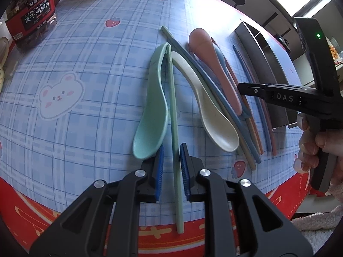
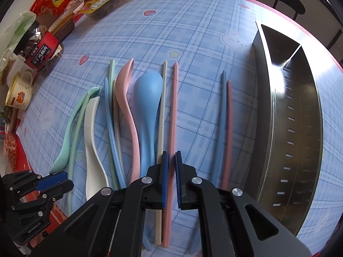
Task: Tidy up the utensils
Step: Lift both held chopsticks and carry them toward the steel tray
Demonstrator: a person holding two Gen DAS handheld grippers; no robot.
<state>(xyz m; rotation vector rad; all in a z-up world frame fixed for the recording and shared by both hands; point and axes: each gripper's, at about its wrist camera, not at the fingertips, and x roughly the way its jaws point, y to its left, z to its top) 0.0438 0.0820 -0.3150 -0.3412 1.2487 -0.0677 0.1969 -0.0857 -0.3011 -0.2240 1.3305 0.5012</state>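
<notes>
Pink chopstick (image 2: pixel 172 115) and green chopstick (image 1: pixel 174 115) were the two pieces in hand, both lying lengthwise on the blue checked tablecloth (image 2: pixel 193 32) among the loose spoons and chopsticks. The right gripper (image 2: pixel 170 160) stood steeply over the pink chopstick with its blue pads closed against the shaft; whether the stick had left the cloth could not be judged from this view. Just beside it lay a cream chopstick (image 2: pixel 161 111) and a blue spoon (image 2: pixel 149 98). The left gripper (image 1: pixel 172 156) straddled the green chopstick with its jaws only narrowly parted, a sliver of cloth showing on one side, so nothing was yet clamped. A mint spoon (image 1: pixel 153 98) lay touching that jaw's outer side. The steel holder (image 2: pixel 298 128) stood well apart at the right, apparently empty. The step was judged to be picking up chopsticks for sorting. Next, the left jaws needed to close on the green shaft alone, clear of the spoon bowl, and each stick needed carrying to a holder compartment.
</notes>
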